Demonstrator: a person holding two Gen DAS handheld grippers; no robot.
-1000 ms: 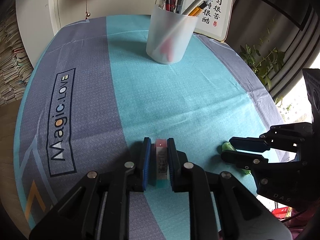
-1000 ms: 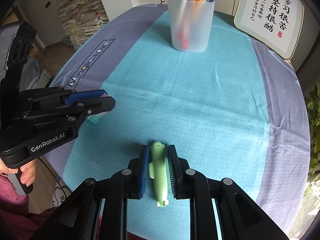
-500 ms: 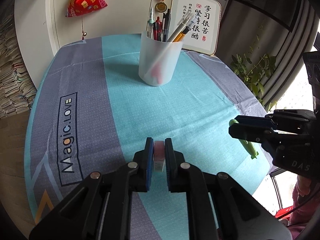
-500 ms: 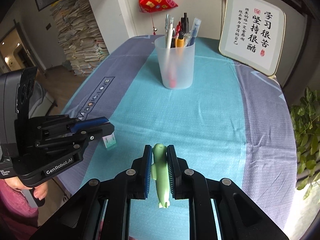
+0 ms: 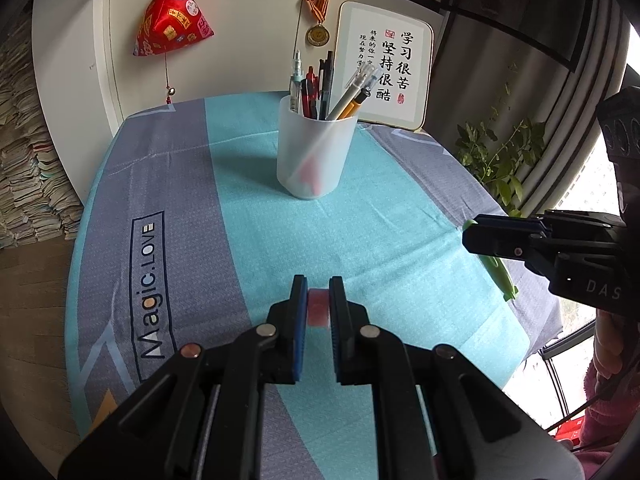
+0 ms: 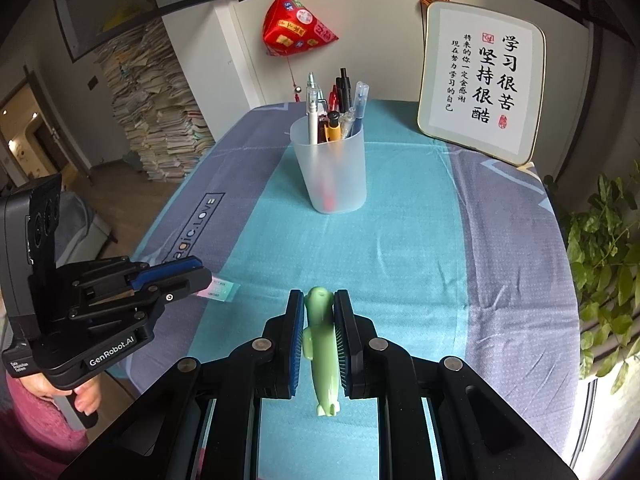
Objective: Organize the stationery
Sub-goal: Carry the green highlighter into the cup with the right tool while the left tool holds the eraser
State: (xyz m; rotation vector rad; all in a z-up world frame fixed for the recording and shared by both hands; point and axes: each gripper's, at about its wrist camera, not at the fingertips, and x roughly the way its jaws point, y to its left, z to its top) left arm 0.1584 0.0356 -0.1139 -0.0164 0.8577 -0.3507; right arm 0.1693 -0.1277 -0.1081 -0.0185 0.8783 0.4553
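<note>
My left gripper (image 5: 318,294) is shut on a small eraser (image 5: 318,312) with a pink end, lifted above the cloth. From the right wrist view the eraser (image 6: 221,290) sticks out past the left gripper (image 6: 196,278). My right gripper (image 6: 319,300) is shut on a pale green fish-shaped pen (image 6: 322,344), also lifted off the table. The left wrist view has this green pen (image 5: 498,274) below the right gripper (image 5: 472,234). A frosted pen cup (image 5: 314,154) (image 6: 331,168) holding several pens stands at the far middle of the table.
The round table wears a teal and grey cloth (image 5: 168,184) printed "Magic.LOVE". A framed calligraphy board (image 6: 482,80) leans at the back right. A red pyramid ornament (image 5: 172,20) hangs on the wall. Paper stacks (image 6: 156,120) stand left, a leafy plant (image 6: 604,264) right.
Both grippers have risen off the cloth with their objects and tilted up, so more of the wall and the whole cup come into view.
</note>
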